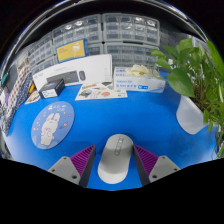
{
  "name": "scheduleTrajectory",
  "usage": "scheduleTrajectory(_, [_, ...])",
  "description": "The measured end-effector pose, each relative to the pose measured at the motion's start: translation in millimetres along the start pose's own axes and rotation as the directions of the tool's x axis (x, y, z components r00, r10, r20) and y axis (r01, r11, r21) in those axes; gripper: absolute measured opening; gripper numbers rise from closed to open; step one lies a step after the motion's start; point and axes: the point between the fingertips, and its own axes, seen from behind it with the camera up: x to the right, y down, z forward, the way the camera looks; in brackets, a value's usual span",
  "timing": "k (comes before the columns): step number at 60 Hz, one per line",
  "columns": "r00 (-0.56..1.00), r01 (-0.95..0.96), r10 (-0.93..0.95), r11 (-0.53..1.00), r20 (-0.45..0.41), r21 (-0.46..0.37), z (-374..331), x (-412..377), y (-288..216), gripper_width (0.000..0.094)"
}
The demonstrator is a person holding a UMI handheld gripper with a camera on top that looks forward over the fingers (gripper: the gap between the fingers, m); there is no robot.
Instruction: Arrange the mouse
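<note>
The gripper (114, 162) stands apart around the white mouse (115, 157), which rests on the blue desk mat (120, 118) between the pads, ready for clamping; the round mouse pad (52, 126) lies at ten o'clock

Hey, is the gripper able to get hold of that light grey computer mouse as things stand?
Probably yes. The light grey computer mouse already lies on the blue table mat between the open tongs, a gap showing at either side, and nothing sits between it and the fingers.
</note>
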Motion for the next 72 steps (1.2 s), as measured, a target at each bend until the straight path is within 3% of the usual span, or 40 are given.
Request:
scheduleTrajectory(10, [0.999,-0.001,0.001,1.0,-0.035,-0.001,7,1,-5,0.068])
scheduleTrajectory(15, [0.999,0.001,-0.001,1.0,-0.037,0.012,8,-3,-6,0.0561])
scheduleTrajectory(16, [0.999,0.001,0.0,1.0,-0.039,0.011,8,-4,-5,0.0492])
scheduleTrajectory(24, [0.997,0.009,-0.009,1.0,-0.08,0.006,7,-4,-5,0.0464])
scheduleTrajectory(25, [0.997,0.01,-0.01,1.0,-0.082,0.006,7,-4,-5,0.0421])
scheduleTrajectory(30, [0.995,-0.008,0.008,1.0,-0.103,-0.001,6,-3,-4,0.0384])
scheduleTrajectory(39, [0.983,-0.084,0.079,0.996,-0.165,-0.021,-5,1,-12,0.0387])
scheduleTrajectory(52, [0.964,-0.063,0.103,0.984,-0.245,0.167,-66,-23,-128,0.0386])
scheduleTrajectory(63, [0.977,-0.006,0.063,0.962,-0.204,0.271,-80,-103,-213,0.0385])
scheduleTrajectory(72, [0.988,0.037,-0.003,0.975,-0.155,0.217,-37,-173,-206,0.0385])
